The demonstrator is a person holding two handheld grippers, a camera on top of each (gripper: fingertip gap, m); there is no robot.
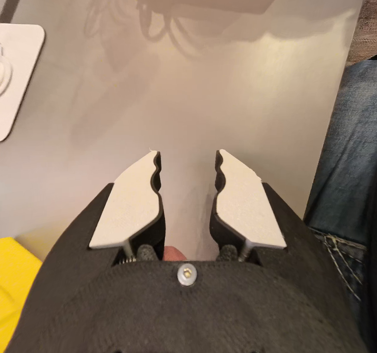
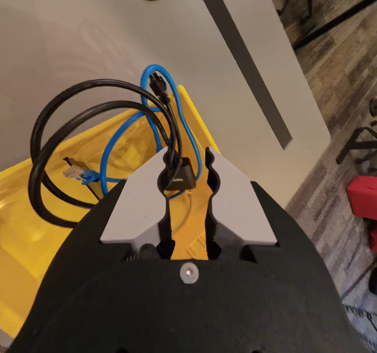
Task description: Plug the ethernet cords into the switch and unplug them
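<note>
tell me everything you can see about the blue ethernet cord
The blue ethernet cord is a thin, glossy round cable lying in loose loops in the yellow bin, tangled with the black cord. One end shows a clear plastic plug with a blue boot, unplugged, lying in the bin. Its far loop rises above the bin's rim. The right tool hangs over it, apparently not gripping it.

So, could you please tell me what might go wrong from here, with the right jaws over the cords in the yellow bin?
1. The black cord and blue cord loop through each other above the yellow bin, so lifting one may drag the other out.
2. The right gripper is open around the black cord and a small black block; closing could pinch both.
3. The left gripper hangs open over bare table, too far to steady anything.
</note>
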